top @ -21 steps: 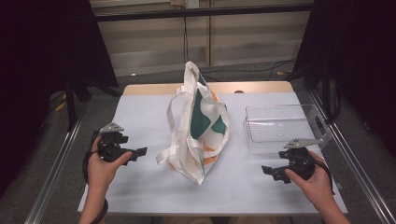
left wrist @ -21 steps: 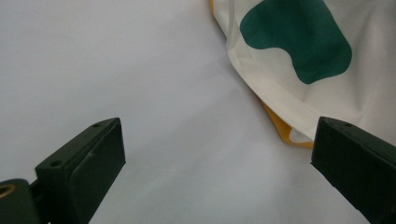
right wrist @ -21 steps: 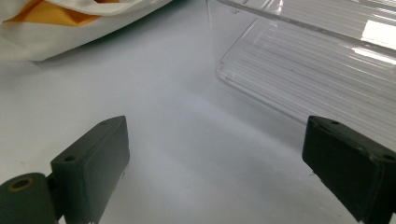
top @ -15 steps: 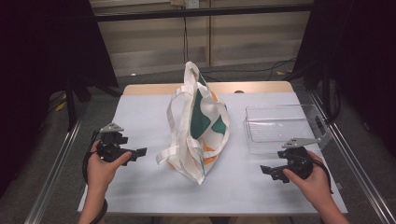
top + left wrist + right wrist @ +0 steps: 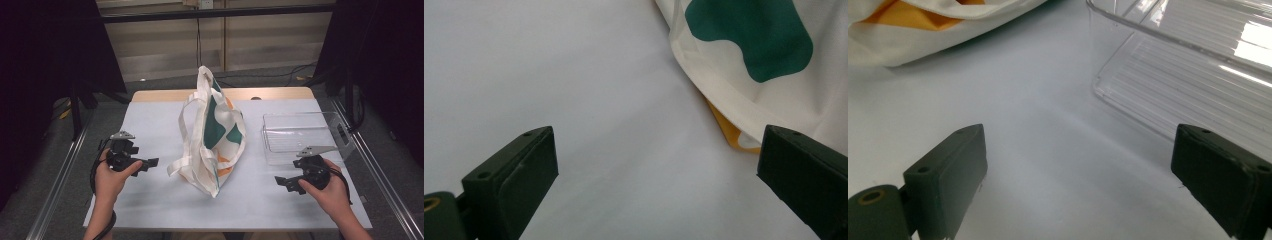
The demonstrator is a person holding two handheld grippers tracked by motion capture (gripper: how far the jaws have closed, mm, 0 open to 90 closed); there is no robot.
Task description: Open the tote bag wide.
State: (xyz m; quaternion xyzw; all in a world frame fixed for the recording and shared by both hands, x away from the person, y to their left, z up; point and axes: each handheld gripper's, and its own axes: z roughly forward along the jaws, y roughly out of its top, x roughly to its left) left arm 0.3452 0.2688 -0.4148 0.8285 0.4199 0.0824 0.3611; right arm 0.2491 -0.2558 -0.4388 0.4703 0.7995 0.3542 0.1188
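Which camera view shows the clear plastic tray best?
The high view: the whole clear plastic tray lies open on the table, right of the tote bag. The right gripper view gives a close look at one corner with its ribbed floor. In the left gripper view I see the bag.

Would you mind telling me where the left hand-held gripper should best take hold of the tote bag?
Probably the handle loop drooping off the tote bag toward the left hand-held gripper: it is a thin strap clear of the bag's body, so open jaws coming from the left could close across it.
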